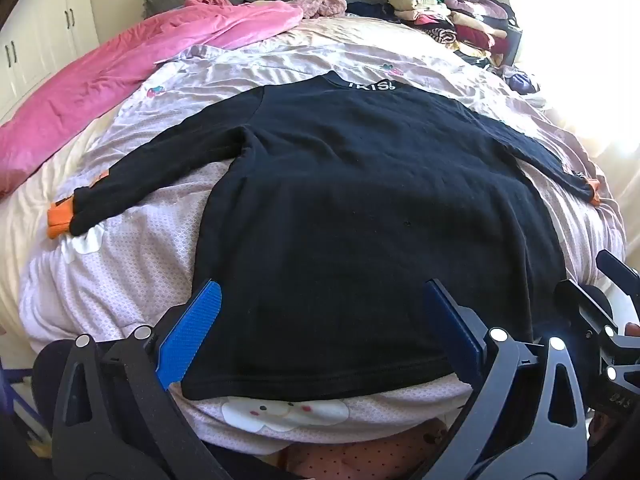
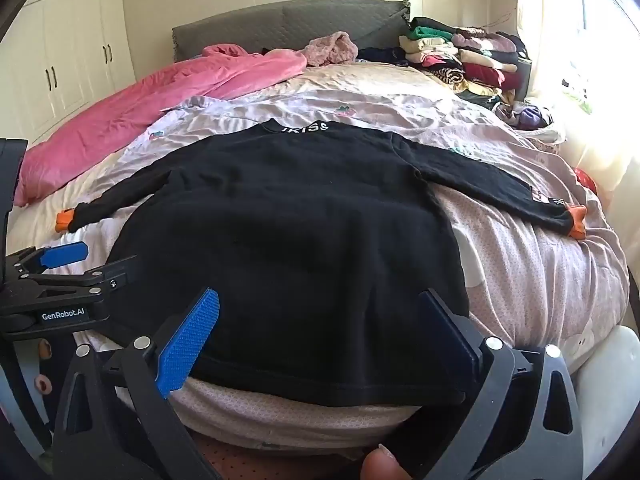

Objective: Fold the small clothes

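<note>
left claw [image 1: 320,296]: black frame | blue ribbed pads | silver rivets | white "GenRobot.AI" lettering

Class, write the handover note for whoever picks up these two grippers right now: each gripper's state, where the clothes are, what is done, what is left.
Left gripper: open, holding nothing, over the left part of the hem.
Right gripper: open, holding nothing, over the right part of the hem.
Black long-sleeved top: spread flat on the quilt, collar away from you, both sleeves out sideways, orange cuffs showing.
Done: top laid out; a stack of folded clothes sits at the far right by the headboard.
Left: no fold made in this top yet. Probably bring the sleeves in, then fold hem toward collar.
</note>
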Demonstrator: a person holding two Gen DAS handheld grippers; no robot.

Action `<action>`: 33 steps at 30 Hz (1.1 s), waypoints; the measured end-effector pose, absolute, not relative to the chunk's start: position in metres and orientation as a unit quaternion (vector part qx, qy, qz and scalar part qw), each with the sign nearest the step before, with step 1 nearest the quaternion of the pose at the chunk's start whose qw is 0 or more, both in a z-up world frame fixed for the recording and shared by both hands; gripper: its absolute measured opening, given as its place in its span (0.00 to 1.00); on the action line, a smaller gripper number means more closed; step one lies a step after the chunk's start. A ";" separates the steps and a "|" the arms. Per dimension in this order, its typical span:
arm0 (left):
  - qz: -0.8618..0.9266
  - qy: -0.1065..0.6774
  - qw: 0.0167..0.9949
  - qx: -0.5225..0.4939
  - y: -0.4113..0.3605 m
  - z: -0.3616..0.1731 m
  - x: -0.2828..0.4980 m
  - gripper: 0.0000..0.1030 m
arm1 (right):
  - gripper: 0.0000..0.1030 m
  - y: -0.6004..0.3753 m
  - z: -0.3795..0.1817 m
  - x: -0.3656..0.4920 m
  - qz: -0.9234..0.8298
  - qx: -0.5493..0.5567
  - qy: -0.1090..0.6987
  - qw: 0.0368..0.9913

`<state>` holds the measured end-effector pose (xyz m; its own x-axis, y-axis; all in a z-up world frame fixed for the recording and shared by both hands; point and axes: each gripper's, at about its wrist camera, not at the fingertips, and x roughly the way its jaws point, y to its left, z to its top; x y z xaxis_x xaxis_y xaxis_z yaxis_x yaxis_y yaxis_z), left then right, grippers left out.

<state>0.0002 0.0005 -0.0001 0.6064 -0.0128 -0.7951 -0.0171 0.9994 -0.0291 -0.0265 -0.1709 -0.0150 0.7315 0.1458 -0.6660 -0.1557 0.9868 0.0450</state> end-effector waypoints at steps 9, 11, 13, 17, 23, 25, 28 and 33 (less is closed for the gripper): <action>0.003 0.442 0.897 -0.013 0.000 0.000 0.000 0.91 | 0.96 -0.169 -0.011 -0.029 0.082 -0.009 0.355 0.931; 0.002 0.442 0.897 -0.014 0.000 0.000 0.000 0.91 | 0.96 -0.169 -0.009 -0.030 0.081 -0.009 0.354 0.932; 0.003 0.442 0.897 -0.014 0.000 0.000 0.000 0.91 | 0.96 -0.169 -0.010 -0.031 0.081 -0.010 0.353 0.932; 0.003 0.442 0.897 -0.015 0.000 0.000 0.000 0.91 | 0.96 -0.168 -0.011 -0.031 0.080 -0.012 0.352 0.932; 0.000 0.441 0.897 -0.015 0.000 0.000 0.000 0.91 | 0.96 -0.168 -0.008 -0.033 0.080 -0.013 0.351 0.933; 0.001 0.440 0.898 -0.015 0.000 0.000 0.000 0.91 | 0.96 -0.167 -0.007 -0.034 0.080 -0.014 0.351 0.933; 0.001 0.440 0.898 -0.015 0.001 0.001 -0.002 0.91 | 0.96 -0.167 -0.008 -0.034 0.079 -0.014 0.350 0.933; 0.000 0.441 0.898 -0.015 0.001 0.001 -0.003 0.91 | 0.96 -0.168 -0.008 -0.035 0.080 -0.015 0.350 0.933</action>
